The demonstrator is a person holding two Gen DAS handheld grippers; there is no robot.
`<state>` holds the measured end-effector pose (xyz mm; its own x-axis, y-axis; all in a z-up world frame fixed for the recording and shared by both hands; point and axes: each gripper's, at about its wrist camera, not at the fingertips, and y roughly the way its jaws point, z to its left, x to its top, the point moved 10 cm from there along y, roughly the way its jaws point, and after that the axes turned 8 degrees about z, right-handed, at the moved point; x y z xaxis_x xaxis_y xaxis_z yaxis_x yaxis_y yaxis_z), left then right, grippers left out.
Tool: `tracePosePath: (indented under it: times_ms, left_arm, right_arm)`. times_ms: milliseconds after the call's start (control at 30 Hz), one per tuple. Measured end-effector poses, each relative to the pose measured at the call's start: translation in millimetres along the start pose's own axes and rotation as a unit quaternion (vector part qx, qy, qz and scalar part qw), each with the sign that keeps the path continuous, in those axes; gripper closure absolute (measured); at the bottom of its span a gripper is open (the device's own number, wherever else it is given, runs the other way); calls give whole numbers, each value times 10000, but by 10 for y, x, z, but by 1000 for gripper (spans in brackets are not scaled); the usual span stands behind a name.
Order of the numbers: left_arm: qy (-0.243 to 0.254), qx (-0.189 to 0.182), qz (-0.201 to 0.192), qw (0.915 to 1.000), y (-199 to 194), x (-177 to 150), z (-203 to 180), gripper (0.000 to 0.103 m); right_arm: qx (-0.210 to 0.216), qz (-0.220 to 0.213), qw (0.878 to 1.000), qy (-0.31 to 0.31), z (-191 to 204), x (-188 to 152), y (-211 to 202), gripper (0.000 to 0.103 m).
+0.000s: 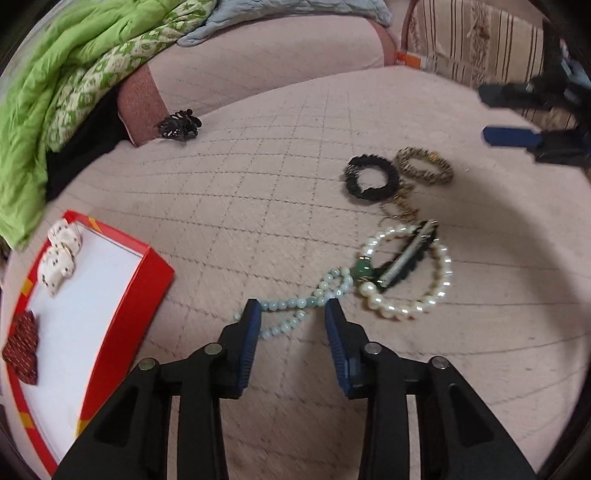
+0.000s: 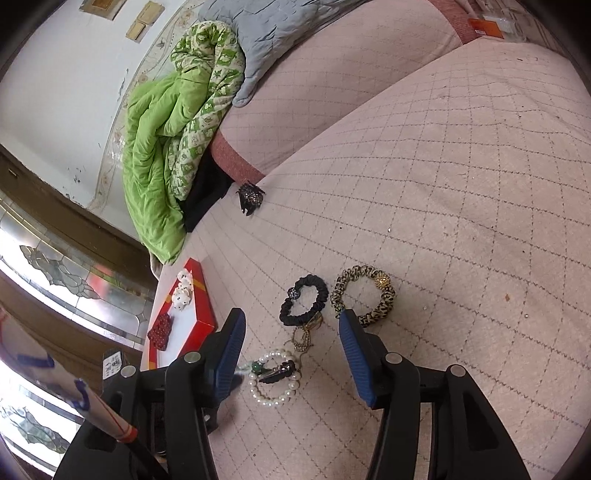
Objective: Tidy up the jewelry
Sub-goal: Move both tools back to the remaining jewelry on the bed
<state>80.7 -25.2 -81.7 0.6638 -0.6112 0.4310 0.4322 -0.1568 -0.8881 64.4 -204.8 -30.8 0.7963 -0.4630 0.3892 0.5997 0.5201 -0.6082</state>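
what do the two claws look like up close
Both match: the left claw and right claw have matte black angular plastic linkage arms with round silver pivot pins, each ending in a flat blue ribbed pad. No cables, markings or sleeves are visible.

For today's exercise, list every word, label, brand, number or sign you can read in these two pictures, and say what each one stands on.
No text can be read in either view.
Small black-and-white printed label at the lower left of the right wrist view: characters too small to read.
Orange tag on clear packaging at the bed's far edge: blurred, no legible print.
Red cardboard box: yellow stripes only, no words.
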Motion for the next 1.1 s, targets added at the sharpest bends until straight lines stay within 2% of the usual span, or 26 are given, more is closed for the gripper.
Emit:
tracePosePath:
  times_ms: [100,200,233,267,300,333,367,467,567,700,800,967,1033,1100]
  left_arm:
    - [20,113,-89,9999,33,76,-3,65]
    - [-170,33,-66,9998,78,122,24,68]
    - [-295,-144,-54,9994,84,133,23,80]
    - [-395,-283,-54,9988,87,150,13,87]
    - [-436,-261,-45,9987,87,159,15,95]
    - [-443,-230,-35,9987,78,150,10,97]
    - [-468,-249,-38,9986,75,153,10,97]
    - [-848,-741,-121,9936,7,167,37,97]
    - [-1169,-1184,-419,9852,-161,231,91,97]
    - [-1389,-1538,-792,9751,-362,302,144,97]
    - [-1485,-1668,-928,9703,-437,323,179,97]
    - [-1528,-1676,-1090,9678,-515,355,209,97]
    - [-1449,-1639,-1142,9691,-549,371,182,97]
    - [-1408,-1638,-1176,9693,-567,377,161,97]
  right_arm:
    - [-63,-29,9999,73,-53,15,-2,46]
    - [-137,-36,9998,133,-100,28,11,46]
    - [-160,-38,9998,150,-114,32,17,46]
    - [-192,-46,9997,167,-132,39,20,46]
    - [-226,-55,9996,176,-141,49,20,46]
    - [-268,-69,9995,182,-155,57,19,46]
    - [-348,-91,9992,183,-179,69,16,46]
    - [-584,-127,9981,173,-249,94,19,46]
    - [-821,-82,9964,204,-344,118,63,46]
    - [-1076,60,9940,187,-427,118,185,46]
    - [-1217,148,9924,87,-433,109,251,46]
    - [-1483,202,9887,3,-480,117,323,46]
    - [-1607,315,9865,-63,-501,94,386,62]
    - [-1769,418,9832,-157,-522,72,447,65]
